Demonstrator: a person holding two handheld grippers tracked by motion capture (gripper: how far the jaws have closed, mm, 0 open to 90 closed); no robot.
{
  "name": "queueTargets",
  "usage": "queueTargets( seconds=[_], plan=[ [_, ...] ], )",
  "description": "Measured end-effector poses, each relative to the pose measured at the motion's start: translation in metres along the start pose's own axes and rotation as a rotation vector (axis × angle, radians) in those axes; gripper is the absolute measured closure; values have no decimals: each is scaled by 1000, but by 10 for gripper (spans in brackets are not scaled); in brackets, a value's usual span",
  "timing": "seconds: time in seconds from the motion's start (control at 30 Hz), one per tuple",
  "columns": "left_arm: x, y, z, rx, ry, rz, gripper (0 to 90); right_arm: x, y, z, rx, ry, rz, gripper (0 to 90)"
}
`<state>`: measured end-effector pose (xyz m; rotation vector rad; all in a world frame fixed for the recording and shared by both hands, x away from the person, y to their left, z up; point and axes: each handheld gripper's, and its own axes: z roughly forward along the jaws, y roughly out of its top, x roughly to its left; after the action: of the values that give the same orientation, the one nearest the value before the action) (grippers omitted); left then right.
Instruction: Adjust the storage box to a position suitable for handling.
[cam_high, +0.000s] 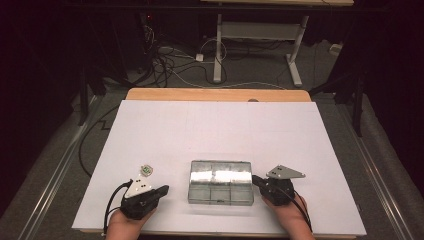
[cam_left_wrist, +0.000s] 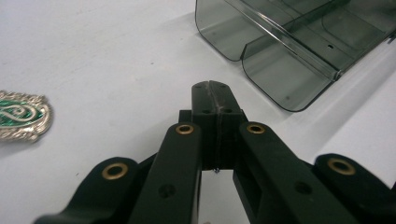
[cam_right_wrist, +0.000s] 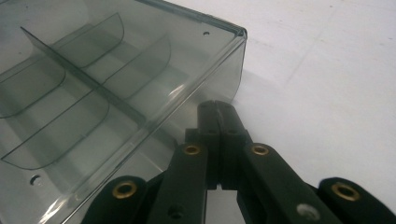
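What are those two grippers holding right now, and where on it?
Nothing. The left gripper and the right gripper are both shut on empty air, flanking the clear compartment box; the green-and-silver badge lies untouched.

The worktop (cam_high: 220, 125) is covered by a big white sheet, and a strip of brown wood shows along its far edge. A clear plastic box (cam_high: 220, 182) with small compartments lies flat on the white sheet, near the front edge. To its left, a little apart, lies a small round badge (cam_high: 146, 170), green and silver; it may be a brooch.
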<state>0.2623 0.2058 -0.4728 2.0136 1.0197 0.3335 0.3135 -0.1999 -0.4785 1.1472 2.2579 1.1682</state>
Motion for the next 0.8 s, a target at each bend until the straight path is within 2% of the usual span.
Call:
queueTargets(
  seconds=[0.2, 0.37, 0.67, 0.8],
  plan=[
    [4, -2, -4, -6, 5, -14, 878, 5, 3, 5, 14, 6, -24, 900],
    [4, 0, -3, -13, 0, -12, 878, 7, 1, 2, 15, 14, -29, 900],
    [2, 9, 8, -13, 6, 2, 878, 22, -12, -21, 23, 44, -57, 900],
    [2, 14, 11, -21, -6, 5, 878, 26, -15, -25, 26, 48, -59, 900]
  ],
)
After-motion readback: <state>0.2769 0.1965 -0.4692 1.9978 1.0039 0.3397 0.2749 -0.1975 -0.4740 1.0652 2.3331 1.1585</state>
